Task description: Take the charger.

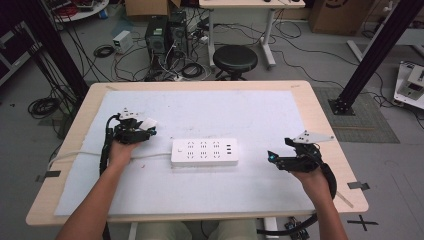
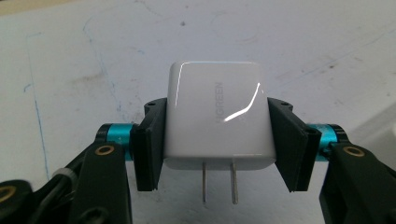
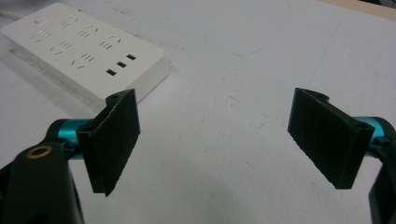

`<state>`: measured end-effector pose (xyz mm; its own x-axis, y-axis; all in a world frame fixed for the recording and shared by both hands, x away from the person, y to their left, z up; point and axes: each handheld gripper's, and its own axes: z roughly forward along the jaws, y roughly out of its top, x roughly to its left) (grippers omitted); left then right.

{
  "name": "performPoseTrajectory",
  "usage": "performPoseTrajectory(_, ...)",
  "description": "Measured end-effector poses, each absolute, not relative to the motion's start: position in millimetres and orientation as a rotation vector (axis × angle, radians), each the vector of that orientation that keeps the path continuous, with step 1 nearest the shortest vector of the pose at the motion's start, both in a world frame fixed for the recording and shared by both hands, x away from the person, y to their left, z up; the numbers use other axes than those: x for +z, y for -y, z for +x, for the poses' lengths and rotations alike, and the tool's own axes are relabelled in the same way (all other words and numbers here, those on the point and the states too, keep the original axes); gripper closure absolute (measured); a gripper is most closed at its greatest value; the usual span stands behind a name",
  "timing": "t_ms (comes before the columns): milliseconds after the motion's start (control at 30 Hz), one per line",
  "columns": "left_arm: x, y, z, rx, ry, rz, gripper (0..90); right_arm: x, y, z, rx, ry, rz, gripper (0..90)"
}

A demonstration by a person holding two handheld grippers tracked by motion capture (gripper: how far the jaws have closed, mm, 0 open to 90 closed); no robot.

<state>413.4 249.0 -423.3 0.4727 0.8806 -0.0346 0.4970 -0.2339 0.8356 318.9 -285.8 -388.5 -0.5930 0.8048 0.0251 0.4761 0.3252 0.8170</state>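
A white power strip (image 1: 204, 152) lies flat in the middle of the table, its sockets and USB ports facing up; it also shows at the upper left of the right gripper view (image 3: 84, 51). My left gripper (image 2: 217, 144) is shut on a glossy white charger (image 2: 217, 119) with two metal prongs pointing back toward the camera. In the high view the left gripper (image 1: 145, 127) sits left of the strip, the charger (image 1: 150, 122) at its tip. My right gripper (image 3: 219, 140) stands open over bare mat, right of the strip (image 1: 272, 159).
A white mat (image 1: 200, 115) covers the wooden table (image 1: 320, 115). The strip's white cable (image 1: 75, 155) runs off to the left under the left hand. Beyond the far edge are a black stool (image 1: 235, 59), computer towers and loose cables on the floor.
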Motion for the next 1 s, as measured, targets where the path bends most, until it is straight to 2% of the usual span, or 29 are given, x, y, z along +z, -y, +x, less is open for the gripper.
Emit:
performPoseTrajectory(233,-409,-248,395,0.594,-1.098,1.835,42.6,-387,284,315,1.172,-2.211,1.119,17.1)
performPoseTrajectory(467,-399,-248,376,0.551,-1.029,1.798,42.6,-385,278,313,1.182,-2.229,1.087,17.1)
performPoseTrajectory(1000,-376,-234,323,0.561,-0.803,1.826,42.6,-379,259,298,1.21,-2.268,1.002,17.1)
